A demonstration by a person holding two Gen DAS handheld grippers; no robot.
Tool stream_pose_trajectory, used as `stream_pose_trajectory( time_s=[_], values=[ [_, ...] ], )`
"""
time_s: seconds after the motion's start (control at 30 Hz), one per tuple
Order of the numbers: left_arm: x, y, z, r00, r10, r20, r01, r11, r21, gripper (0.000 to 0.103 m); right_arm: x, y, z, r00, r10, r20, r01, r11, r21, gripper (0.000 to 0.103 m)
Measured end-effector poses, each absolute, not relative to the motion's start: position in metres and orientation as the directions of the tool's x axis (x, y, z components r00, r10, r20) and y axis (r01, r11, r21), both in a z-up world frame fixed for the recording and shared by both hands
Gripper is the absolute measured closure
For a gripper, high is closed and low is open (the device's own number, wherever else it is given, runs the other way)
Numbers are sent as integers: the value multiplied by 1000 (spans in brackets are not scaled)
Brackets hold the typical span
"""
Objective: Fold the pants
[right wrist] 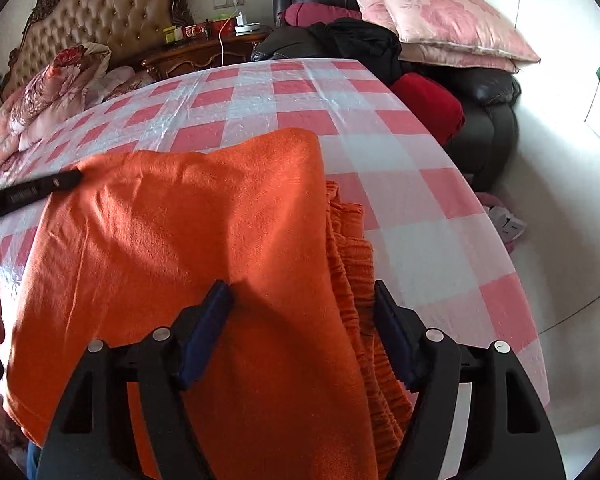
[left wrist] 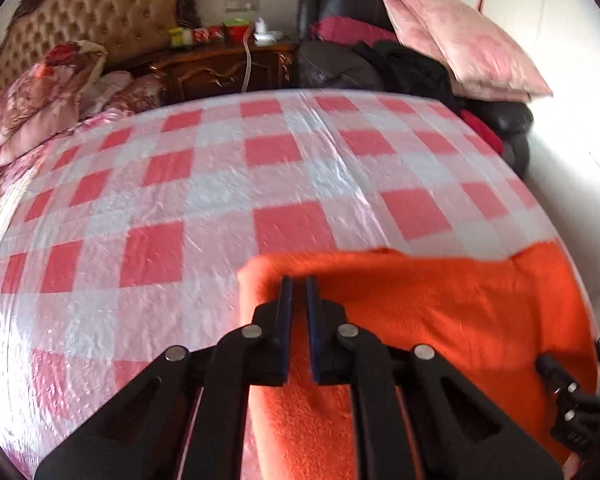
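Left wrist view looks down over the left gripper (left wrist: pixel 299 284), whose blue-padded jaws stand almost together with only a thin slit between them and nothing visibly pinched in that slit; the picture is blurred, so finer detail of the tips is hard to read. Beneath and ahead of the tips lie the orange pants (left wrist: pixel 440 320), a fleecy fabric folded over on itself with a rounded folded edge at its left end, spread on a table covered by a pink-and-white checked plastic cloth (left wrist: pixel 180 184). At the lower right edge of this view a black part of the right gripper (left wrist: pixel 568 396) shows, just beside the orange fabric. From the right wrist view the right gripper (right wrist: pixel 304 292) has its jaws spread wide, one pad on each side above the pants (right wrist: pixel 188 248) without pressing them; the gathered elastic waistband (right wrist: pixel 352 264) lies between the pads, toward the right one, under the folded-over top layer. The dark tip of the left gripper (right wrist: pixel 44 190) reaches in from the left at the far left corner of the fabric. Behind the table stand a tufted headboard (right wrist: pixel 112 16), a carved wooden nightstand (right wrist: pixel 204 54), a black leather chair (right wrist: pixel 488 96) and pink pillows (right wrist: pixel 440 20).
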State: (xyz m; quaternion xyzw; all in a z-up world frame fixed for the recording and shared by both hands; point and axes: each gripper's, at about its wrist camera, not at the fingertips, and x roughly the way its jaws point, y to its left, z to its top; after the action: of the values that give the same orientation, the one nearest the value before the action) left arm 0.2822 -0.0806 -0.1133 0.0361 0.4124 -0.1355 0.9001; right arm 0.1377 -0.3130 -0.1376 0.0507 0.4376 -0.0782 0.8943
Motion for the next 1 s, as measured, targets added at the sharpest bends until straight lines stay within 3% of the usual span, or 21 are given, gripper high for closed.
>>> stream_pose_trajectory(
  time_s=[0.07,0.17,0.33,0.43,0.57,0.7,0.8,1.0],
  values=[
    [268,-83,-104,648,-254,-718,303,951,-64,94,138,-312,-138,605,-101,-790,185,983,16,35],
    [255,-95,-111,618,-265,-740,337,940,-55,92,137,-313,-139,612,-101,-784,186,982,19,35],
    [244,-95,-120,631,-197,-751,276,961,-20,87,136,-314,-139,616,-97,-782,181,983,20,34],
    [211,-83,-101,669,-225,-709,251,965,-70,73,137,-316,-139,615,-91,-783,179,984,26,34],
    [152,-87,-102,657,-241,-714,310,950,-35,72,124,-311,-128,627,-110,-771,208,978,29,35],
    [119,-93,-130,571,-241,-784,350,936,-33,70,93,-302,-117,658,-115,-744,203,979,28,35],
    [109,-98,-134,599,-189,-778,344,938,37,66,79,-301,-121,632,-135,-763,220,975,10,36],
    [85,-88,-111,624,-220,-750,330,944,-2,60,64,-302,-122,607,-155,-780,234,972,-11,36]
  ],
)
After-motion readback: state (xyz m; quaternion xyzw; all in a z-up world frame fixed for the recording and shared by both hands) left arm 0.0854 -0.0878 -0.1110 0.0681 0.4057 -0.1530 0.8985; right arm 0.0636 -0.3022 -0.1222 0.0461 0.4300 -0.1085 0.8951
